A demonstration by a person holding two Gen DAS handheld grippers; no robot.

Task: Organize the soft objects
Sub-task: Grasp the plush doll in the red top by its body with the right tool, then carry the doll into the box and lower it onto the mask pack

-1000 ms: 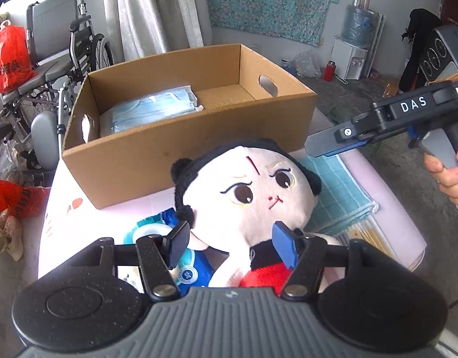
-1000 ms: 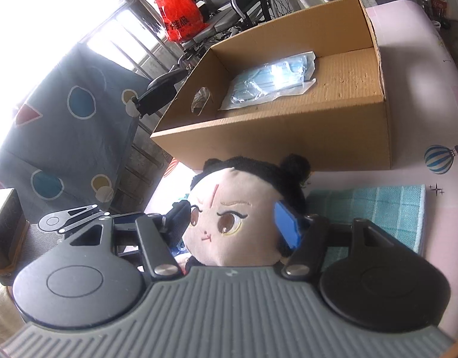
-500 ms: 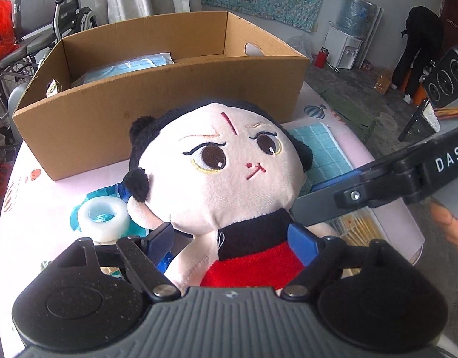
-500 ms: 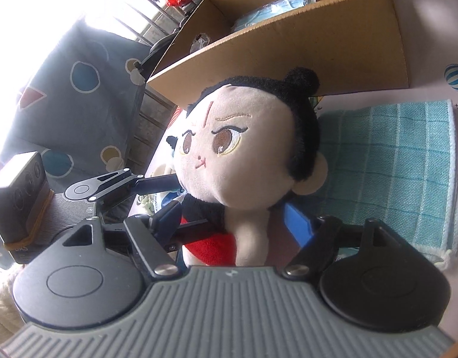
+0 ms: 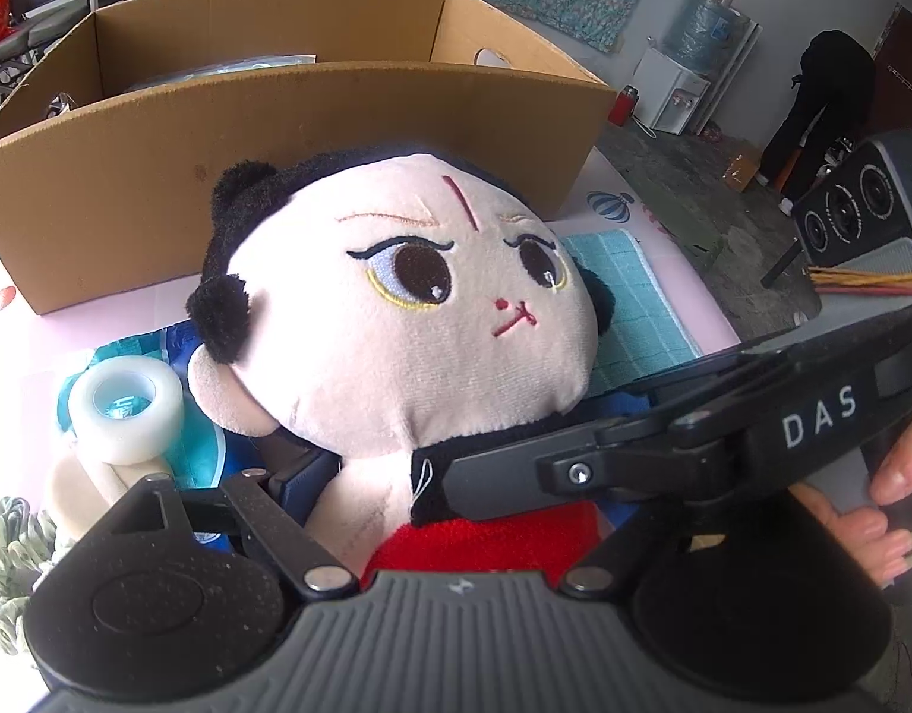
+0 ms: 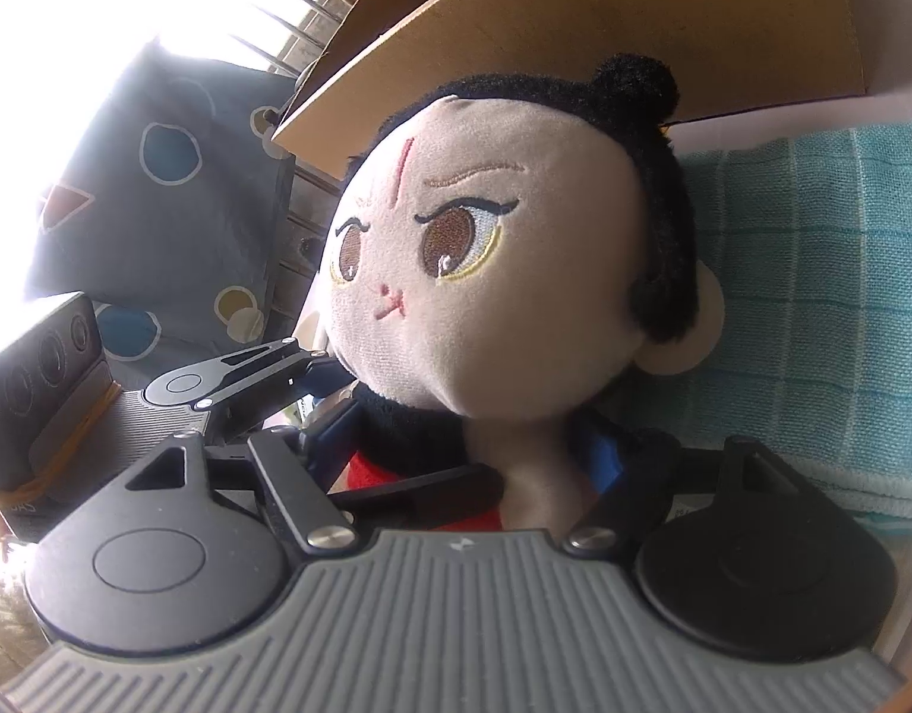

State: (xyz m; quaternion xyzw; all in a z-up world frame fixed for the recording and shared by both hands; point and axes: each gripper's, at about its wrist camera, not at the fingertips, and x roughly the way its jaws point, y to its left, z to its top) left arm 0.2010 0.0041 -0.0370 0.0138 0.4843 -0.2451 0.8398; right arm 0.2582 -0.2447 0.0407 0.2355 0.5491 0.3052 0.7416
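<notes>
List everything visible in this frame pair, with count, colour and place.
plush doll: one, pale face, black hair, red top, lying on the table in front of the box
cardboard box: one, brown, open, behind the doll
cloth: one, teal checked, flat beside the doll's head
tape roll: one, white, on the doll's other side
blue packet: one, under the tape roll
table: one, pink top
left gripper: black, blue pads, open astride the doll's body
right gripper: black, blue pads, open astride the doll's neck
hand: one, holding the right gripper
</notes>
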